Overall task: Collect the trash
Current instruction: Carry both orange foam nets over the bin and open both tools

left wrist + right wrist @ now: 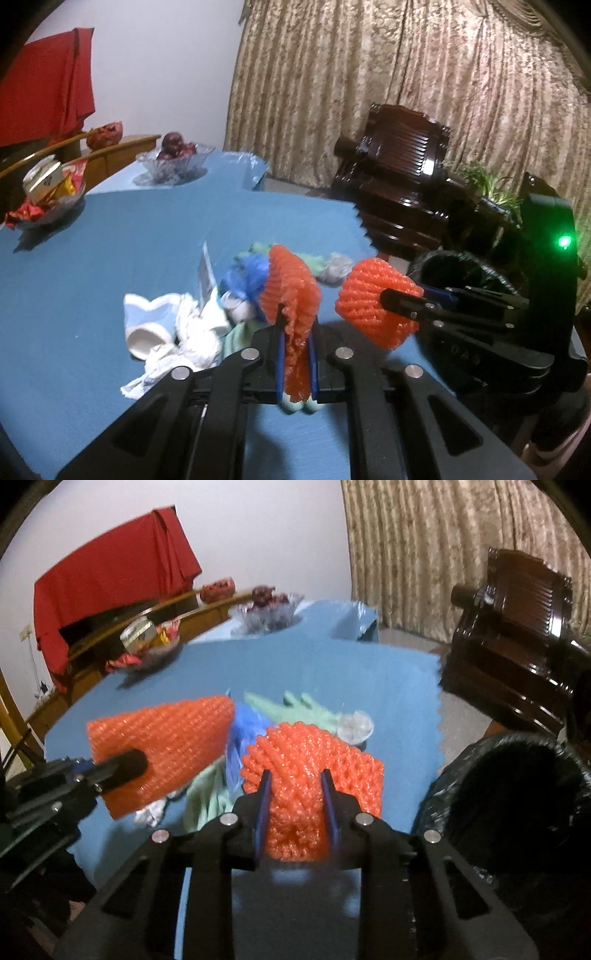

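Note:
Two orange foam fruit nets are held above a blue-covered table (pixel 92 266). My left gripper (pixel 295 319) is shut on one orange net (pixel 288 288), squeezed flat between its blue pads. My right gripper (pixel 295 777) is shut on the other orange net (pixel 314 753), which bulges around the fingers. Each view also shows the other gripper: the right gripper (pixel 400 301) with its net (pixel 365 314), and the left gripper (pixel 125 766) with its net (pixel 166 738). Under them lies a trash pile: white tissue (pixel 192 332), a pale blue cup (pixel 147 321), a blue bag (pixel 243 723) and a green glove (pixel 295 705).
A bin lined with a black bag (pixel 517 794) stands off the table's right edge. A glass bowl of dark fruit (pixel 173 158) and a bowl of snack wrappers (pixel 48 192) sit at the far left. A dark wooden chair (pixel 399 173) and curtains are behind.

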The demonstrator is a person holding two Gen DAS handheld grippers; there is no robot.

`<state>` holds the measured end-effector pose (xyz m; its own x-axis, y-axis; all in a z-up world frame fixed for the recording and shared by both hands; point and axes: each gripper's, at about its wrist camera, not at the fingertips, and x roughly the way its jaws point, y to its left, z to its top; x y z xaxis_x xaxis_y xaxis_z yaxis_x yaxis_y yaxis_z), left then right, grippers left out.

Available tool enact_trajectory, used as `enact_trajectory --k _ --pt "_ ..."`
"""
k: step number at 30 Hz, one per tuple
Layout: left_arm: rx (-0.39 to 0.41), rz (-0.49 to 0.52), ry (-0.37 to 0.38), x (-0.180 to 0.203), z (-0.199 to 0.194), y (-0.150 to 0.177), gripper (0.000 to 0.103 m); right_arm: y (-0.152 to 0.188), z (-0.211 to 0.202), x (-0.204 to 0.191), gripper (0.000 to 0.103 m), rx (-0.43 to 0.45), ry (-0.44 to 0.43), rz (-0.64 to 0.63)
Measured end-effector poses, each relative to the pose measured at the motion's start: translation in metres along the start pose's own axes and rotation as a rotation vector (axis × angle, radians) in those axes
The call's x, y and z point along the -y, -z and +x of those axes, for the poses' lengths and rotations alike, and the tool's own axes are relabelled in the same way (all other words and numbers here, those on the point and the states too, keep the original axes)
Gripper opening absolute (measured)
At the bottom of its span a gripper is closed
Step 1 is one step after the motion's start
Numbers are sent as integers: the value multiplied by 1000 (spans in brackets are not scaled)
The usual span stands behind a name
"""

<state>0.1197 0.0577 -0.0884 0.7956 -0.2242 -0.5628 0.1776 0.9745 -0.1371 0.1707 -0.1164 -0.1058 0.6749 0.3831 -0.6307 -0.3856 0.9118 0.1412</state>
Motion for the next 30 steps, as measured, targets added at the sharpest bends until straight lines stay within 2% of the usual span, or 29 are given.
enact_trajectory --k 10,23,30 --pt "40 57 80 48 -6 -19 10 -4 -68 41 25 89 101 66" --pt "14 164 239 141 27 -23 10 31 -124 119 25 102 284 184" --pt "-24 218 311 190 53 -17 10 54 -135 156 25 88 361 245"
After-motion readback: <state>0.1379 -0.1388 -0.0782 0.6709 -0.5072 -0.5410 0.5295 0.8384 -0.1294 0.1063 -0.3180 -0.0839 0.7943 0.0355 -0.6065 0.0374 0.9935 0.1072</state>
